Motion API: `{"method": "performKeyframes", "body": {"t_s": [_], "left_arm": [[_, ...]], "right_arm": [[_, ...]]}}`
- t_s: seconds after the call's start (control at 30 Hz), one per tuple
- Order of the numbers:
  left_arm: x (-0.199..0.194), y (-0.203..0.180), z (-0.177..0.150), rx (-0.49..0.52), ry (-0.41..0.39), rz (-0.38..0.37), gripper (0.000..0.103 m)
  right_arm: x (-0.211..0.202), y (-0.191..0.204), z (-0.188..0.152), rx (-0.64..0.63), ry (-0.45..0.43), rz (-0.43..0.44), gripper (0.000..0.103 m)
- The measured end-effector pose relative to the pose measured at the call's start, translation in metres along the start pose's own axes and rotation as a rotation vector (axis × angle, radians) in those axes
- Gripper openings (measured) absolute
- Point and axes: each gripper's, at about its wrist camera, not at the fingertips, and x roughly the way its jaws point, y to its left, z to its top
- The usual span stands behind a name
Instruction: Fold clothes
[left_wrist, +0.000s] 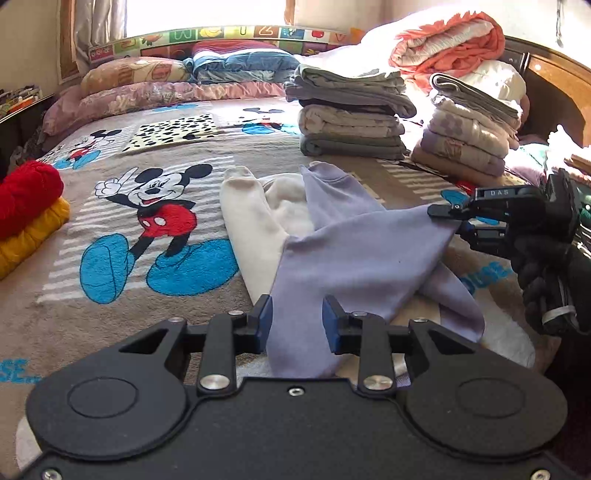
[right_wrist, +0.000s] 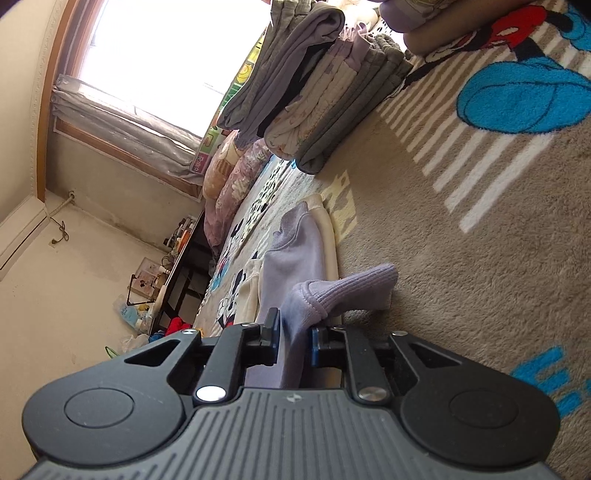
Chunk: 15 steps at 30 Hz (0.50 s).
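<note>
While the lilac-and-cream garment (left_wrist: 332, 251) lies spread on the bed (left_wrist: 155, 325) in front of two stacks (left_wrist: 352, 114) of folded clothes, the left tongs (left_wrist: 297, 321) stand apart with lilac fabric between the blue pads, not clearly pinching it. The right tongs (left_wrist: 448, 218) are closed on a corner of the lilac cloth and hold it lifted off the blanket; in their own view (right_wrist: 293, 341) the ribbed cuff (right_wrist: 354, 291) sticks out past the pads.
</note>
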Motion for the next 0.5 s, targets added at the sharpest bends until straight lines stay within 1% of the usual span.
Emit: {"method": "performKeyframes", "body": {"t_s": [0.07,0.13,0.17,0.2,0.27,0.3,0.33,0.37,0.4,0.43,0.5], "left_arm": [[0.01,0.003,-0.001,-0.023,0.022,0.011,0.029],[0.032,-0.003,-0.01,0.002,0.103,-0.006,0.029],[0.043,-0.007,-0.016,0.023,0.16,-0.011,0.029],[0.055,-0.015,-0.022,0.066,0.221,0.003,0.029],[0.054,-0.02,-0.023,0.083,0.22,0.009,0.029],[0.054,-0.023,-0.024,0.091,0.218,0.012,0.029],[0.053,-0.022,-0.024,0.086,0.219,0.004,0.029],[0.054,-0.022,-0.025,0.089,0.224,0.004,0.029],[0.055,-0.022,-0.025,0.092,0.224,0.002,0.029],[0.055,-0.023,-0.026,0.095,0.223,0.003,0.029],[0.054,-0.024,-0.026,0.093,0.221,0.001,0.029]], "right_arm": [[0.001,0.0,0.0,0.016,-0.01,-0.008,0.021],[0.001,-0.003,-0.002,0.044,-0.025,-0.013,0.021],[0.0,-0.005,-0.003,0.064,-0.033,-0.013,0.021],[0.0,-0.009,-0.004,0.087,-0.042,-0.01,0.022],[0.001,-0.016,-0.006,0.137,-0.061,-0.001,0.024],[0.002,-0.017,-0.006,0.136,-0.068,0.001,0.024],[0.004,-0.014,-0.005,0.103,-0.076,-0.003,0.023],[0.004,-0.007,-0.003,0.042,-0.082,-0.009,0.015],[0.003,0.012,0.0,-0.082,-0.091,-0.009,0.015],[-0.001,0.035,0.003,-0.212,-0.11,0.013,0.015],[-0.009,0.068,0.008,-0.378,-0.142,0.052,0.014]]}}
